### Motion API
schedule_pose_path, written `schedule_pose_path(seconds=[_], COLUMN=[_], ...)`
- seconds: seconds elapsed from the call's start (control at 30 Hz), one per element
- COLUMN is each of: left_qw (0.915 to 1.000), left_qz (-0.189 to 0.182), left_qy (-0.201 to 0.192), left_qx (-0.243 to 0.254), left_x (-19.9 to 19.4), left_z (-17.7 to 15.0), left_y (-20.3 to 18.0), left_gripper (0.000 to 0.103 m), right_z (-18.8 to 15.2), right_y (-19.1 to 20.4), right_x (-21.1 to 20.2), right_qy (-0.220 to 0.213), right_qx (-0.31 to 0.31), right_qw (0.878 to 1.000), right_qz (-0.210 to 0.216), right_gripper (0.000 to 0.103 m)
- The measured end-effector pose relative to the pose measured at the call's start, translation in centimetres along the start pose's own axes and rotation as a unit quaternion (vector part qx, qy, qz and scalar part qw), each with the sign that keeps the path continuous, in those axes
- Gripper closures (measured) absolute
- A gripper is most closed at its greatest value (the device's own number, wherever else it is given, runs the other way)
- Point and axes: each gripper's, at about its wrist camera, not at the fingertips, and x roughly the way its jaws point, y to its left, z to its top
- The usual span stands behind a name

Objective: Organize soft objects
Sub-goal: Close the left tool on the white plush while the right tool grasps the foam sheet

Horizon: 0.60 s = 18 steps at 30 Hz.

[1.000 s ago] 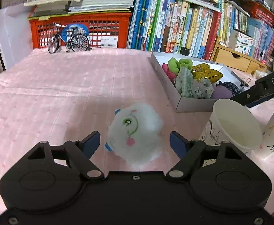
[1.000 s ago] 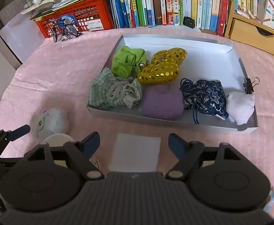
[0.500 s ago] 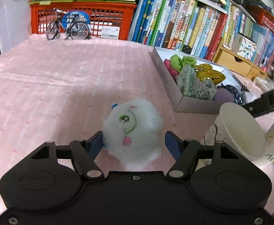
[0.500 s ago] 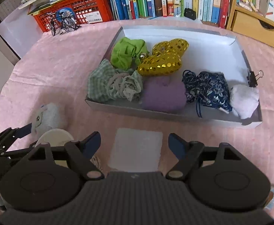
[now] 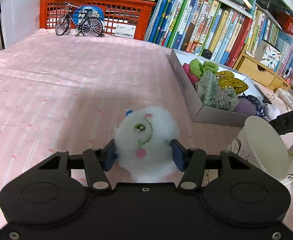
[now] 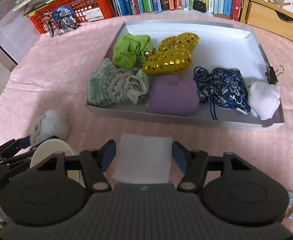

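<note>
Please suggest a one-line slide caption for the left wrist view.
Left gripper fingers closing on a white plush toy beside the tray of soft objects.

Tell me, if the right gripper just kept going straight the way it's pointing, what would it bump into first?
Probably the white square pad lying flat on the pink tablecloth, right between the open right gripper fingers. Past it stands the near wall of the white tray. Height above the pad is unclear.

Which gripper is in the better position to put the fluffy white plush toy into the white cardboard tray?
Left. The left gripper already brackets the fluffy white plush toy; the right gripper hovers open over a white paper square.
</note>
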Motion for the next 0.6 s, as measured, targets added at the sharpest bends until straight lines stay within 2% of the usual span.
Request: schedule_pose_path(seconds=[0.17, 0.23, 0.6], left_qw=[1.0, 1.0, 0.9998], left_qz=[0.007, 0.008, 0.008], left_qy=[0.0, 0.0, -0.012], left_qx=[0.005, 0.005, 0.009], left_x=[-0.1, -0.2, -1.3], left_z=[0.1, 0.2, 1.5], left_y=[-0.3, -0.4, -0.9], left_gripper=[0.052, 0.052, 0.053], right_z=[0.0, 0.0, 0.4], right_y=[-0.3, -0.4, -1.0], right_x=[0.3, 0.3, -2.0], right_qy=[0.001, 0.001, -0.036], right_qx=[0.006, 0.008, 0.019], right_qw=[1.0, 1.0, 0.998], right_qz=[0.006, 0.009, 0.04], right_gripper=[0.031, 0.039, 0.042])
